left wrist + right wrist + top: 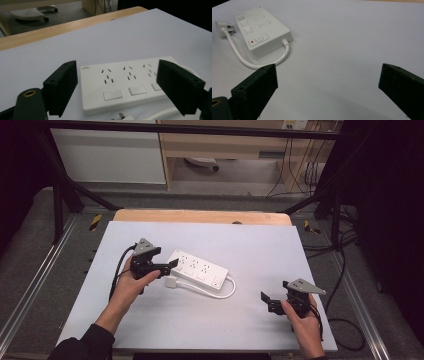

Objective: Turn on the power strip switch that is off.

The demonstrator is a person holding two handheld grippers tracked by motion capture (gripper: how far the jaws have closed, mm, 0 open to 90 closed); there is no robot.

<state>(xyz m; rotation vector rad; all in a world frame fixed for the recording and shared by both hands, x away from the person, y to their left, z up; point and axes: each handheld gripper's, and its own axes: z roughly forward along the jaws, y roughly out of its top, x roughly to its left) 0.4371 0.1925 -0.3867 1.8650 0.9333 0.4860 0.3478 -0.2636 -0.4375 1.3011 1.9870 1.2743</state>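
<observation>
high view: power strip [200,271] lies mid-counter, long axis diagonal, left gripper [167,265] at its near-left end, fingers wide | left gripper view: strip [127,83] just ahead, lengthwise between fingers, unpinched | right gripper view: right gripper [327,92] fingers wide, empty, strip [262,28] well apart.

right gripper [329,92]: fingers wide apart, nothing between | power strip [262,27] far left, cord [249,63] looped
</observation>
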